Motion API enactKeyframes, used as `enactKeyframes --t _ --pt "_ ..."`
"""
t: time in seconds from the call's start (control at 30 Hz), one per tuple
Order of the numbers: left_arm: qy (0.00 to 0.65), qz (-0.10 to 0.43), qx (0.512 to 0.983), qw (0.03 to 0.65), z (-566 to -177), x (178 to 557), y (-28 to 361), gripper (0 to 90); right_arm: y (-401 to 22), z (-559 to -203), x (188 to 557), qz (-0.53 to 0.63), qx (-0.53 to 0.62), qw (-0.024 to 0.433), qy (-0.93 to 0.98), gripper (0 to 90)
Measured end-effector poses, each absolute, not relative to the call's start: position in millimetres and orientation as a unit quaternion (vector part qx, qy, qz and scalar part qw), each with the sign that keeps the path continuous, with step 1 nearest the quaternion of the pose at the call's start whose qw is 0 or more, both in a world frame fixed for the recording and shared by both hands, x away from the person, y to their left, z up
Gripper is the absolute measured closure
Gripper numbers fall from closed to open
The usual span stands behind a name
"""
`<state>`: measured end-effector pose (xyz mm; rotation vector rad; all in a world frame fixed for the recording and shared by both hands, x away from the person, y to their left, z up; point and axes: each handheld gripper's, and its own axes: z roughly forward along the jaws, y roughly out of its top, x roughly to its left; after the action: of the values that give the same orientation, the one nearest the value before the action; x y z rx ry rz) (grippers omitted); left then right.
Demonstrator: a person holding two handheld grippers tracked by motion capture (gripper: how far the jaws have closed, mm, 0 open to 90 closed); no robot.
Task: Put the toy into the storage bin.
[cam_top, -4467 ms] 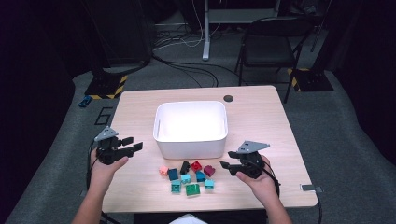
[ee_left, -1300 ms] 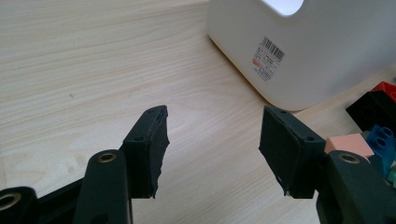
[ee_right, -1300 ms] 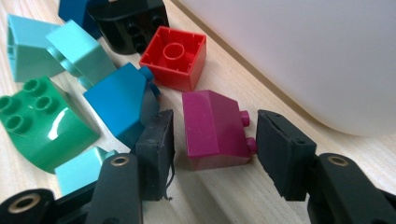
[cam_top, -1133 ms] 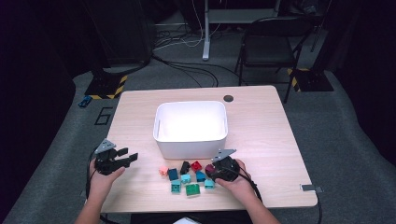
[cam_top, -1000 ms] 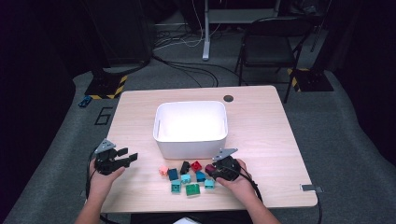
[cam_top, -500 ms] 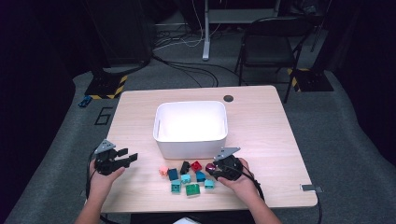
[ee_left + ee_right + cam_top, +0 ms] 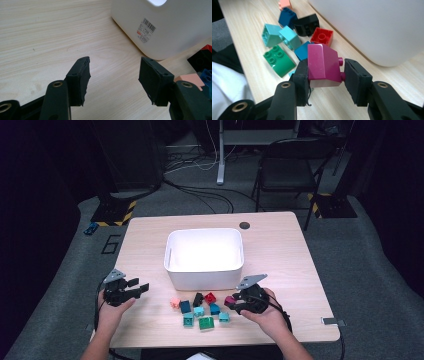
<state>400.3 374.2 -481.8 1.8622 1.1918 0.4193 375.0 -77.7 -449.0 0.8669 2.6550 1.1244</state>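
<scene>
Here the right gripper [image 7: 325, 75] clamps a magenta brick [image 7: 323, 66] lifted just off the table [image 7: 280, 250]; loose bricks [image 7: 200, 310] lie at its nine o'clock, the left gripper [image 7: 113, 77] beyond gapes empty, white bin [image 7: 205, 252] at twelve.

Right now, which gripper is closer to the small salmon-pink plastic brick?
Left, narrowly. The left gripper sits open just to the left of the salmon-pink brick; the right gripper is across the pile, holding a magenta brick.
</scene>
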Motion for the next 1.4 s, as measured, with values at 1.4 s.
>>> enactKeyframes --t 1.4 --pt "0.475 0.165 0.741 0.445 -483.7 401.2 369.4 42.5 -54.2 -317.7 431.9 0.415 0.278 0.105 0.860 56.5"
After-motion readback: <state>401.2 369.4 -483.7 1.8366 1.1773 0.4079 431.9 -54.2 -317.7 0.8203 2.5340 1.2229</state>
